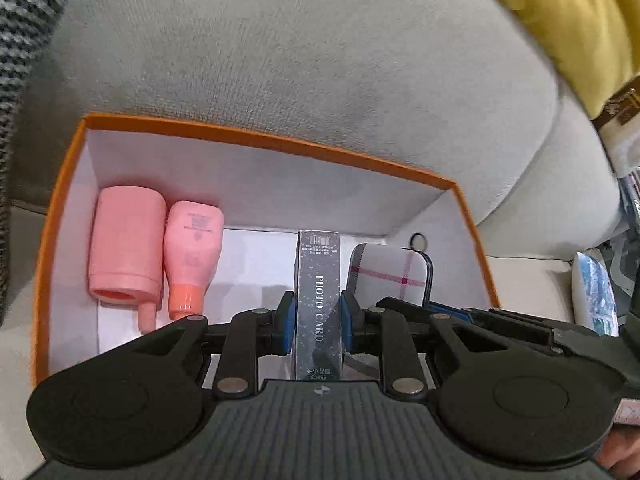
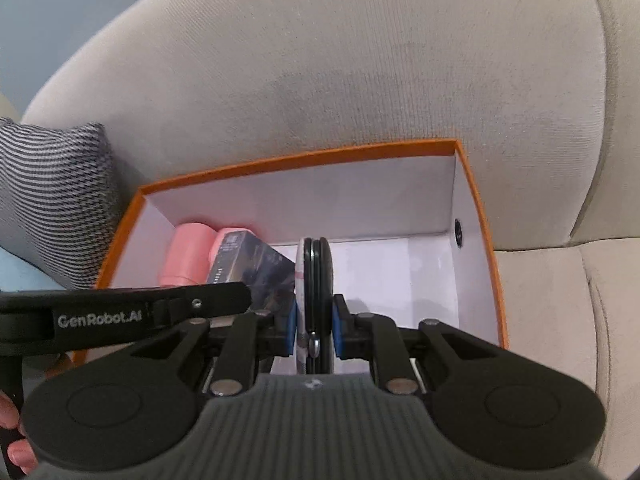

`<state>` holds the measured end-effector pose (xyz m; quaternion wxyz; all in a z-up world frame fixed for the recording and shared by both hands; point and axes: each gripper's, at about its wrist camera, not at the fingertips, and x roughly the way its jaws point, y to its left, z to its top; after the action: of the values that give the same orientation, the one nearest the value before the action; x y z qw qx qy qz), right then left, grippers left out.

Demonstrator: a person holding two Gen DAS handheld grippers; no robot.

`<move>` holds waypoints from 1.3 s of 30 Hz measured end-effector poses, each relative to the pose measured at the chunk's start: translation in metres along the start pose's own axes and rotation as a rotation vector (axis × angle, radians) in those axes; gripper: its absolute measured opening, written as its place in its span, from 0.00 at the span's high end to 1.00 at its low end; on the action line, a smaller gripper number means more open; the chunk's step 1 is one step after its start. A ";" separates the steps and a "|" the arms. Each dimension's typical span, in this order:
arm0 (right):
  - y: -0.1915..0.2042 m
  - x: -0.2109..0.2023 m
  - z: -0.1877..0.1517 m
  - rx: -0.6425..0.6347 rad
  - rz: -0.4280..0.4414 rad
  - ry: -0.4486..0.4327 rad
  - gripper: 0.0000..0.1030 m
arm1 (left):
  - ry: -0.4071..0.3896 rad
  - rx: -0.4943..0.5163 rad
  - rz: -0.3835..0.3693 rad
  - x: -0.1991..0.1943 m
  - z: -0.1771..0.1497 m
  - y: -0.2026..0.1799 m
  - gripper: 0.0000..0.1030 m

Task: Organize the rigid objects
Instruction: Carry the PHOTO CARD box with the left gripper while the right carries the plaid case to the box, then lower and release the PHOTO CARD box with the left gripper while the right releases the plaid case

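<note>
Glittery card box (image 1: 318, 312), flat plaid case (image 2: 314, 300) gripped.

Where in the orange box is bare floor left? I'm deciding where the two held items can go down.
Bare white floor lies on the orange box right side, between the plaid case in the right gripper and the right wall. The left side is crowded: two pink bottles, then the photo card box in the left gripper.
</note>
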<state>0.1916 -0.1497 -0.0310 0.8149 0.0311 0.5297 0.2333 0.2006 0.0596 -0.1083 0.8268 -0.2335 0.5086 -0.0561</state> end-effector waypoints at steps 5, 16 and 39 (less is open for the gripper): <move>-0.009 0.019 0.011 0.037 0.008 0.039 0.83 | 0.031 -0.012 0.025 0.019 0.012 0.006 0.76; -0.016 0.047 0.014 0.082 0.042 0.106 0.82 | 0.034 -0.055 0.057 0.048 0.017 0.017 0.76; -0.018 0.066 0.025 0.160 0.087 0.127 0.82 | 0.142 0.494 0.248 0.029 -0.004 -0.035 0.68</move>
<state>0.2414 -0.1331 -0.0816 0.7637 0.1041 0.5953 0.2271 0.2161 0.0179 -0.1183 0.8215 0.0435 0.5609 -0.0932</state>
